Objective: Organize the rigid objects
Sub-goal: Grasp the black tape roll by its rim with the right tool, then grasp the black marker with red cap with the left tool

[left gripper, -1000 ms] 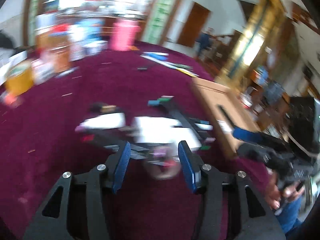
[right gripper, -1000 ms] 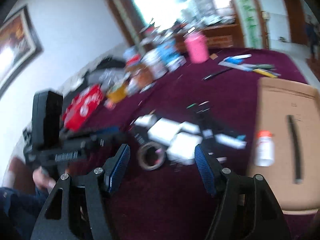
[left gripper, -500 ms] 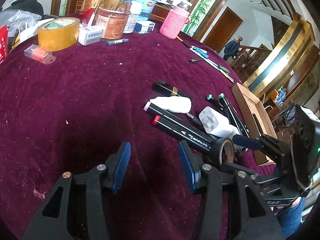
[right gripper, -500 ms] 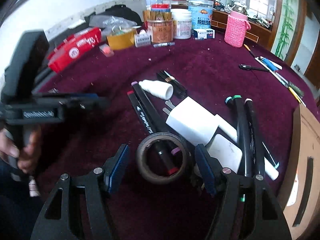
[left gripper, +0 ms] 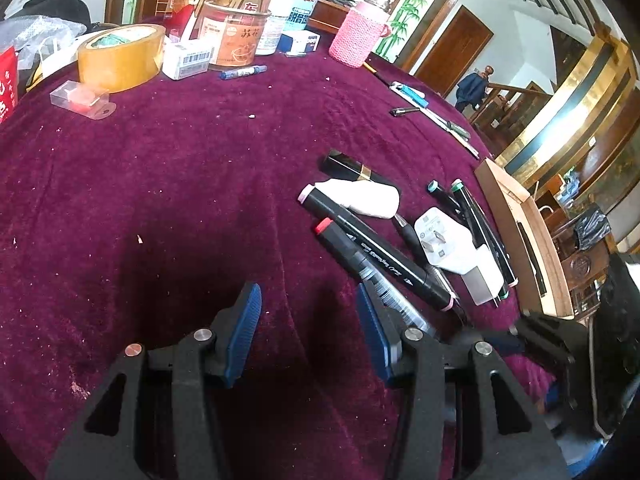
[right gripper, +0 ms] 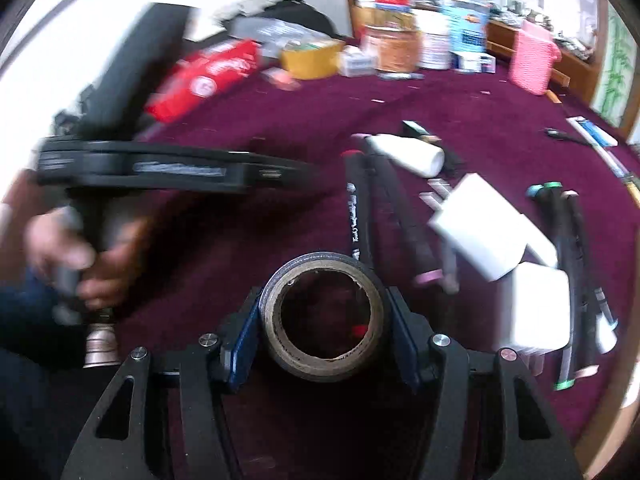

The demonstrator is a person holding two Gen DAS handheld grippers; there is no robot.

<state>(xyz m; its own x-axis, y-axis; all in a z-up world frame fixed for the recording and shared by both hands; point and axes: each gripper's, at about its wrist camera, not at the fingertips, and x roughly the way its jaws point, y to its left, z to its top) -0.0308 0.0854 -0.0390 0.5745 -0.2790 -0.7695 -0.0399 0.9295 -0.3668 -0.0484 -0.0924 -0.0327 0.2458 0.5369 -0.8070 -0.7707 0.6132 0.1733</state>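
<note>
tape roll [right gripper: 323, 316] between closing jaws, pads touching

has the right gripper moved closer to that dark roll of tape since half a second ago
Yes. In the right wrist view the right gripper has come forward over the maroon tablecloth; its jaws have just been closing, and the pads now press on the dark tape roll between them.

Tablecloth [left gripper: 200, 168] matt burgundy velvet; tape roll [right gripper: 324, 316] glossy dark plastic, cardboard core.

Chinese characters on the round tin [left gripper: 234, 36]; a barcode on the white box [left gripper: 188, 59].
</note>
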